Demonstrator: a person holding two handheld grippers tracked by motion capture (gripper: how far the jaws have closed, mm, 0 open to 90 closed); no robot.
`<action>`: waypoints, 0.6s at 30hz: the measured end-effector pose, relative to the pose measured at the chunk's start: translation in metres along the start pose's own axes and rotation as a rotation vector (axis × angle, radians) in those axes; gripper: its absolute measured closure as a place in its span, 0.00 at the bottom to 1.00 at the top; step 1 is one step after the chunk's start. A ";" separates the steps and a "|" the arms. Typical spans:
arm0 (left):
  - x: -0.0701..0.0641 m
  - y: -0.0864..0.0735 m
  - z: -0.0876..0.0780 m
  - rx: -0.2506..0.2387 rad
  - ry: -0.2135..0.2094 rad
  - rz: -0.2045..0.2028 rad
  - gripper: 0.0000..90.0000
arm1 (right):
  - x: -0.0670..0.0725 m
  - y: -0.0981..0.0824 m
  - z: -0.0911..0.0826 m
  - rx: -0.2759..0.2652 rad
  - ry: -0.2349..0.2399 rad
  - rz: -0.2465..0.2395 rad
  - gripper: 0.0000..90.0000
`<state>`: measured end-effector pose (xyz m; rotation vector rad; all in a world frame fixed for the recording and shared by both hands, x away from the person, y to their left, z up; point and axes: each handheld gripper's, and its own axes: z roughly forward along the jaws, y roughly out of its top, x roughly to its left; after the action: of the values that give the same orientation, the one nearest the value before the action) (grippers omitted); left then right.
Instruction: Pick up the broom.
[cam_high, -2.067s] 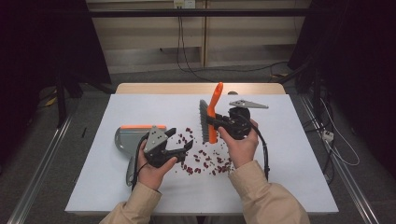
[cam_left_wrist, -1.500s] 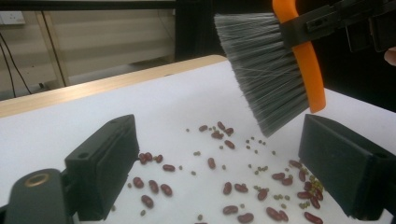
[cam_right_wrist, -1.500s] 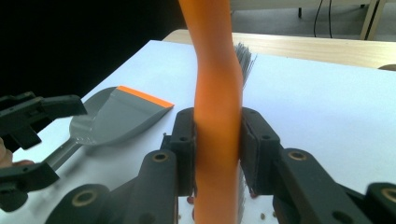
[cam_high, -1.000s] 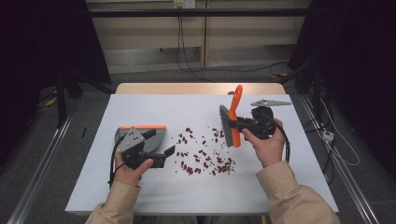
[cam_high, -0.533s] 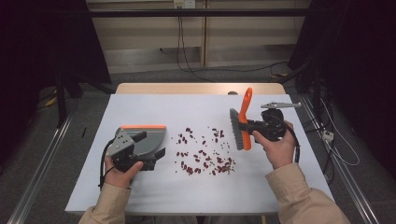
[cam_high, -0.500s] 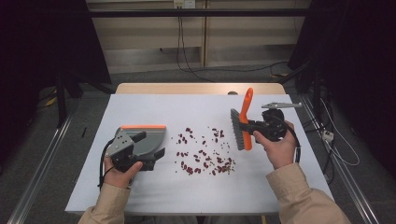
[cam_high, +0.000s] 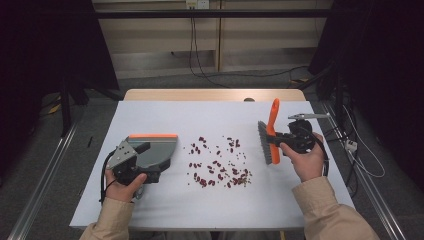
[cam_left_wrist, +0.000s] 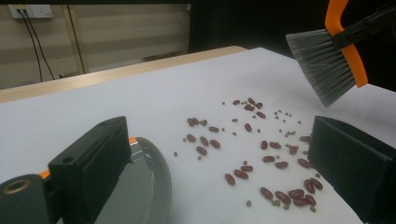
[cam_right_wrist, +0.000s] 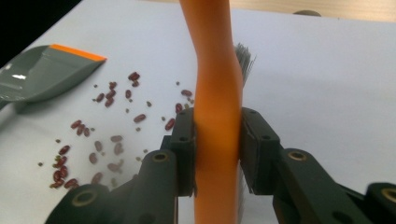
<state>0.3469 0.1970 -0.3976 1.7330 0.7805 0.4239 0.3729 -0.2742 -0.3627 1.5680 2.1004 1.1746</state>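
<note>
A white-topped table (cam_high: 210, 112) with a wooden far edge stands on a grey floor (cam_high: 45, 165). At twelve o'clock a pale panelled wall (cam_high: 165, 42) carries a socket (cam_high: 196, 4) with black cables (cam_high: 192, 45) hanging down. Darkness fills ten and two o'clock.

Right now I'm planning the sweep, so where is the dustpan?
In the high view the dustpan lies on the table's left side, by the left tongs, its orange lip away from the person, the beans to its right.
</note>
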 end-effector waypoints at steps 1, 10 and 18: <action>0.000 0.000 0.000 0.002 0.000 0.000 0.06 | -0.001 -0.001 0.001 0.007 -0.005 0.005 0.77; 0.001 -0.002 0.001 0.011 -0.004 0.003 0.06 | -0.003 -0.003 0.014 0.033 -0.036 -0.002 0.77; 0.002 -0.003 0.001 0.014 -0.005 0.000 0.06 | -0.005 0.000 0.036 0.027 -0.065 -0.012 0.78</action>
<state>0.3481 0.1980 -0.4010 1.7467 0.7815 0.4155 0.3979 -0.2626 -0.3869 1.5820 2.0895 1.0806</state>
